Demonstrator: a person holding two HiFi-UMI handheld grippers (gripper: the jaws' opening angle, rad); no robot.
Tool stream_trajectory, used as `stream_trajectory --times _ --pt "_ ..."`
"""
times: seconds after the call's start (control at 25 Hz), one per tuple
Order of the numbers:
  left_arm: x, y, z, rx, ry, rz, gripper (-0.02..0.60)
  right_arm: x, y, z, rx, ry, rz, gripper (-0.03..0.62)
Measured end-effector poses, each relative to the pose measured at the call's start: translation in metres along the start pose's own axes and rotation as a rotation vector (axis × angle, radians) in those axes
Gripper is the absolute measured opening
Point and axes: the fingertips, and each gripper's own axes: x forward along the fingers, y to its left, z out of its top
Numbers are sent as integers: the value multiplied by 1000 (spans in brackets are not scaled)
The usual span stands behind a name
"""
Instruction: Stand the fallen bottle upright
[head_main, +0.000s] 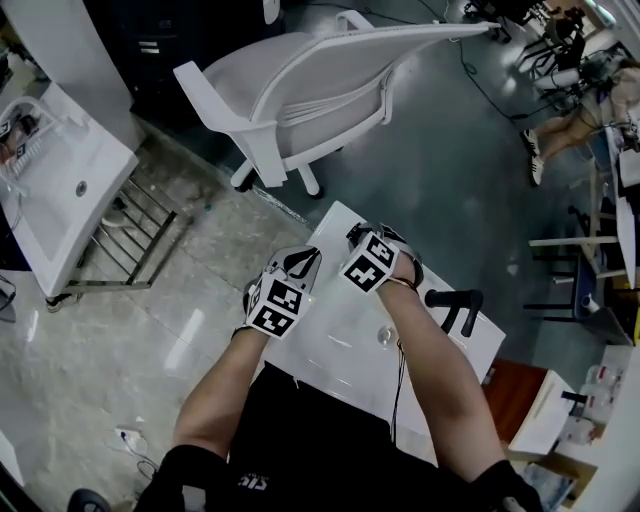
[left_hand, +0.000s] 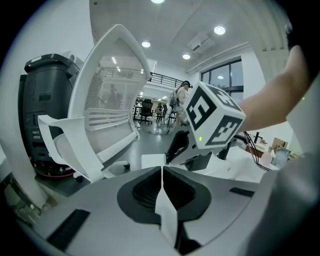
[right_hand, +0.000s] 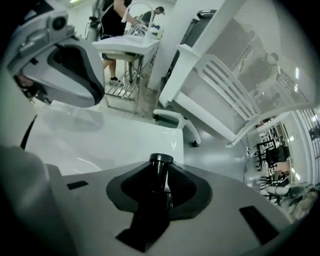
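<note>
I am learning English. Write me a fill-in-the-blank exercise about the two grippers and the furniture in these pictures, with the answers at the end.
1. The jaws of the left gripper are ___, with nothing between them.
2. The right gripper grips a ___ bottle.
3. Beyond the white table is a white ___.
Missing words: closed; black; chair.

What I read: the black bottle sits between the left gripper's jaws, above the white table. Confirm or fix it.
Wrong gripper. The black bottle sits between the right gripper's jaws, above the white table, as the right gripper view shows. The left gripper is shut and empty.
</note>
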Motion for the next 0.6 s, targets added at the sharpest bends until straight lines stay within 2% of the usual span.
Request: stream_trajectory --times 0.08,0.32,0.36,0.4,0.6 --pt "4 1 -6 -17 17 -10 20 -4 -4 -1 64 -58 10 104" --pt "24 -11 -8 -14 52 -70 20 -16 -10 -5 146 -177 2 95" --pt "28 -12 -7 -11 56 -80 20 -20 -11 -3 175 -205 0 27" --pt "32 -13 -5 -10 59 -88 20 -23 -13 -2 201 -227 -3 11" --pt "53 -14 0 -37 68 -114 28 -27 -10 -10 237 -242 19 12"
